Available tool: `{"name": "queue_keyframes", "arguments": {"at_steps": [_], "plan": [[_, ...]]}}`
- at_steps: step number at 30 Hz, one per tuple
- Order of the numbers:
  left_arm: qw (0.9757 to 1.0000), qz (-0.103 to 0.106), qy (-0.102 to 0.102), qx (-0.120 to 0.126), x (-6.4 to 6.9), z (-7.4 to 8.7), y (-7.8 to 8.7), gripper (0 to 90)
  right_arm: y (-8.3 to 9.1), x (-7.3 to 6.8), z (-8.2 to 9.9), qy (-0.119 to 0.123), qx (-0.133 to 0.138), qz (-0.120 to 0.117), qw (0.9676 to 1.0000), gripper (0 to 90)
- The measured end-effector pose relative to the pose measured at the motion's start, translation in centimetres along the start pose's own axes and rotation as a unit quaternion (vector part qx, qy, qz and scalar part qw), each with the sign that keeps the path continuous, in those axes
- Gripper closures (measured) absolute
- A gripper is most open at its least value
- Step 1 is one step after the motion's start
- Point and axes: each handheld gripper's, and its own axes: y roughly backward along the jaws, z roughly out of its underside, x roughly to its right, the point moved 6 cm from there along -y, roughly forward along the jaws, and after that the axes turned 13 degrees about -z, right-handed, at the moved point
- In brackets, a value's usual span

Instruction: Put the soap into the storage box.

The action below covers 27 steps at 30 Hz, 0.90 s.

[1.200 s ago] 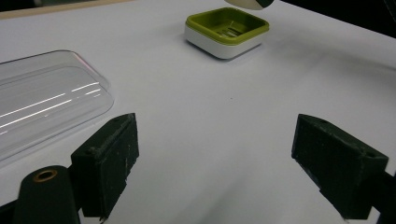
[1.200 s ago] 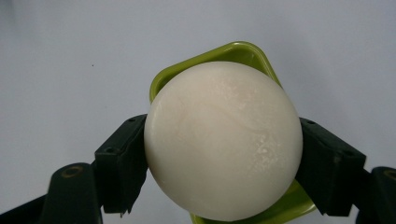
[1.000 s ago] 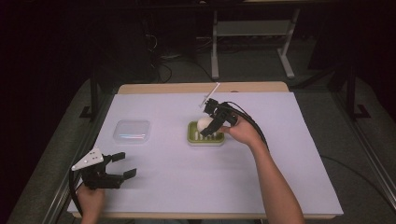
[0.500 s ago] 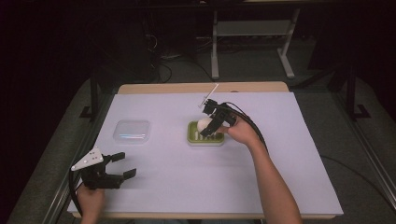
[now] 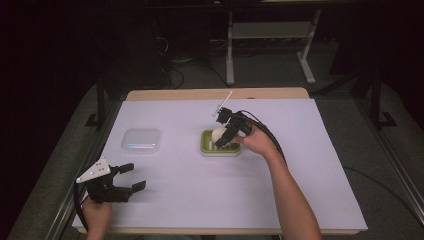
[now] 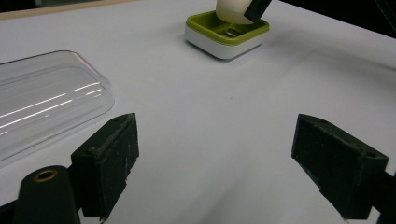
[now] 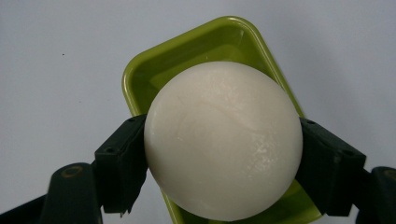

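Nothing shifted, white ball (image 7: 223,140) clamped in right claw (image 7: 219,163), over green dish (image 7: 196,51)

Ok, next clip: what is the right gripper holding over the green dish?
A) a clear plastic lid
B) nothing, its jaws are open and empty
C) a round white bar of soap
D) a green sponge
C: in the right gripper view the right gripper has its jaws pressed on either side of a round white bar of soap, above the green dish.
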Motion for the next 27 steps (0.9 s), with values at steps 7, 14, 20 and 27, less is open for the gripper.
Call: {"name": "queue_keyframes", "arguments": {"at_steps": [7,14,20,27], "plan": [[1.0,0.0,0.0,0.0,0.0,0.0,0.0,14.5,-0.4,0.1,0.1,-0.007,-0.008,-0.002,0.9999,23.5],[1.0,0.0,-0.001,0.0,0.0,0.0,0.0,14.5,-0.9,0.3,0.2,-0.013,-0.02,-0.003,0.9997,23.5],[1.0,0.0,-0.001,0.0,0.0,0.0,0.0,14.5,-1.2,0.5,0.3,-0.015,-0.023,-0.002,0.9996,23.5],[1.0,0.0,-0.001,0.0,0.0,0.0,0.0,14.5,-1.3,0.6,0.3,-0.02,-0.023,-0.003,0.9995,23.5]]}}
